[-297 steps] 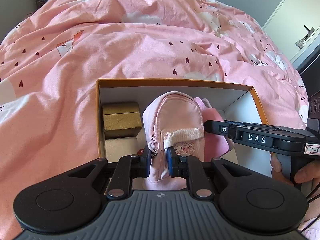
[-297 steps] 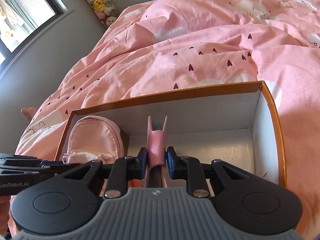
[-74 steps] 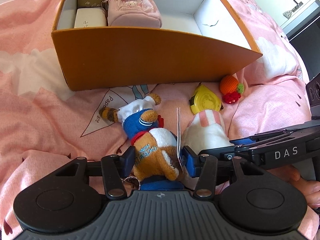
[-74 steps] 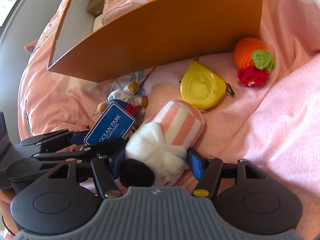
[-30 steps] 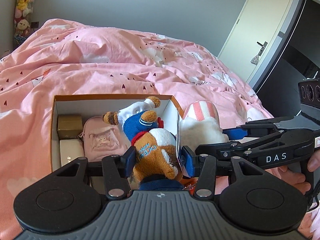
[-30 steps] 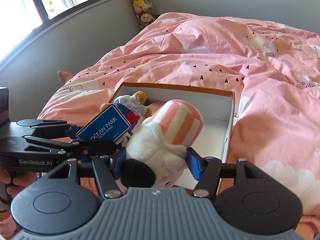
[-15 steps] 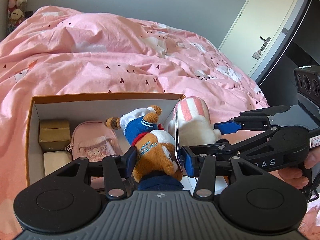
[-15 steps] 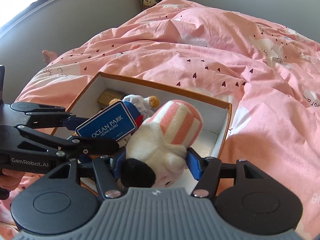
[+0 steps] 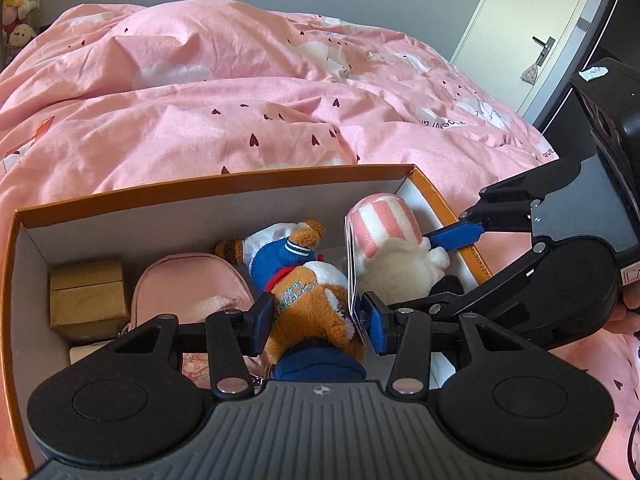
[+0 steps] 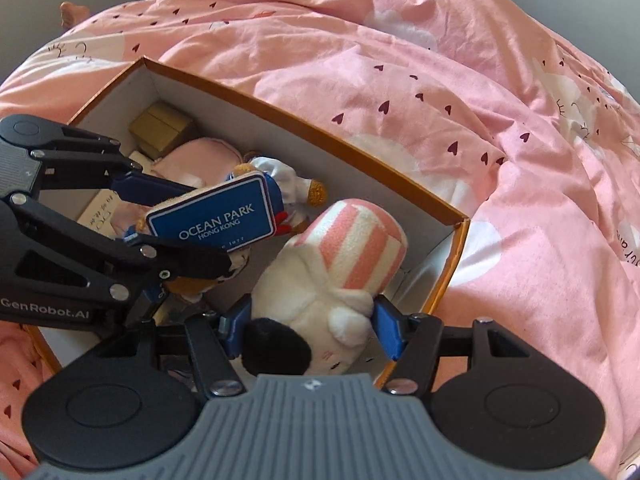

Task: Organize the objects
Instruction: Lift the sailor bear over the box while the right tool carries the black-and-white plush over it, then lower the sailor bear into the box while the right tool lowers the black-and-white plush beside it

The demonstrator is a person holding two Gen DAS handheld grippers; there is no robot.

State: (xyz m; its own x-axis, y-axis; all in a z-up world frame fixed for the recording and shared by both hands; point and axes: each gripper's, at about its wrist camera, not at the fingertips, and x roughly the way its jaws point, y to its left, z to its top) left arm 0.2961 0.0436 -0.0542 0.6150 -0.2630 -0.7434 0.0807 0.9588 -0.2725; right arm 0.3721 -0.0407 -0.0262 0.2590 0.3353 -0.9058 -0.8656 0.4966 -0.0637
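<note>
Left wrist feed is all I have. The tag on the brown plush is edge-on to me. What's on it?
Observer: The tag on the brown plush is blue and reads OCEAN PARK HONG KONG.
Operator: Right gripper closed on the striped plush?
Observer: Yes. The right gripper has both blue fingers pressing the white body of the striped plush.
Operator: Anything by the pouch?
Observer: A white box beside the pink pouch has handwriting on top.

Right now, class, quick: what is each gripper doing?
Left gripper: closed on the brown plush toy.
Right gripper: closed on the striped white plush toy.
</note>
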